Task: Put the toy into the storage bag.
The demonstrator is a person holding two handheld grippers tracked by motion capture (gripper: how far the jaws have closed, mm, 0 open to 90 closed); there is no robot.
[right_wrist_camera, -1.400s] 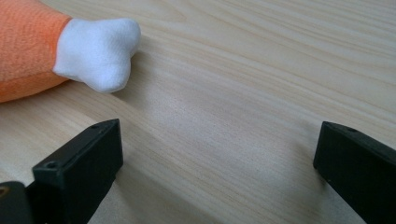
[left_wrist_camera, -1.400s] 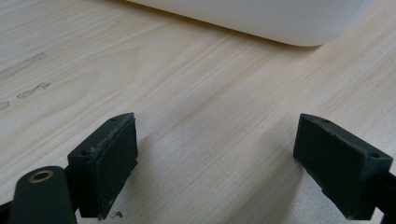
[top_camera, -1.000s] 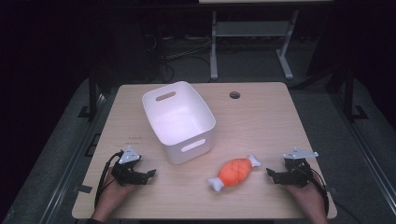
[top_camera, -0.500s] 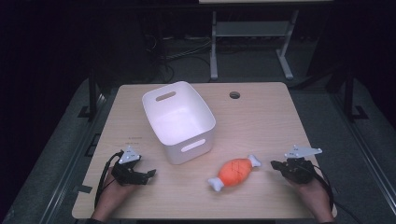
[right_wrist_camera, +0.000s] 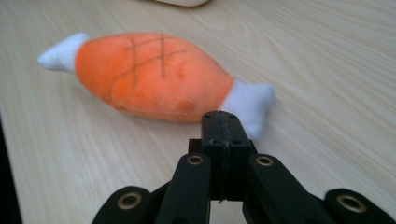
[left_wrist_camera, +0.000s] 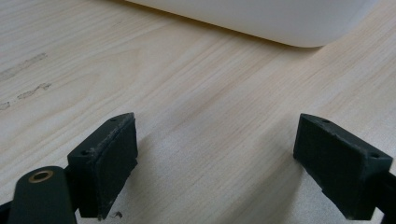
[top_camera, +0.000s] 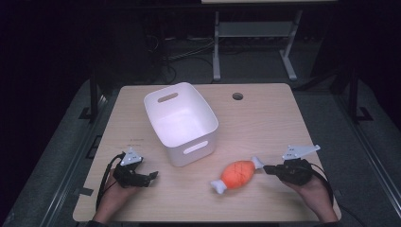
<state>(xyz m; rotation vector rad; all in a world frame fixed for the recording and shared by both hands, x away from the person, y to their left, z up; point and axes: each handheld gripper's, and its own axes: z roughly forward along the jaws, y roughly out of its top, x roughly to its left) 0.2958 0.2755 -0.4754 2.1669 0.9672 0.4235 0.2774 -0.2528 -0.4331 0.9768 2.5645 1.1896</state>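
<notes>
The plush drumstick (top_camera: 239, 173) is lying flat on the table (top_camera: 265, 118) near its front edge, right of the middle, with one white end (right_wrist_camera: 250, 106) turned toward the right gripper (top_camera: 270, 169) and the other white end (top_camera: 218, 186) toward the front. The white bin (top_camera: 182, 122) is standing behind and to the left of it, well apart from the toy. The right gripper's fingers (right_wrist_camera: 222, 135) are pressed together with nothing between them, their tips just short of the nearer white end. The left gripper (top_camera: 150, 178) is held low over the table near the front left corner, its fingers (left_wrist_camera: 105, 161) spread wide over bare wood beside the bin's wall (left_wrist_camera: 261, 18).

The step in hand is judged to be the pick-up of the toy. For this to be done well, the closed fingers should be opened wide before any approach, since nothing can be gripped as they stand. The orange body, thicker than the ends, is best straddled across its short width, and the fingers lowered until the table is nearly met, so that the soft plush is caught firmly rather than pinched at a loose tip.
</notes>
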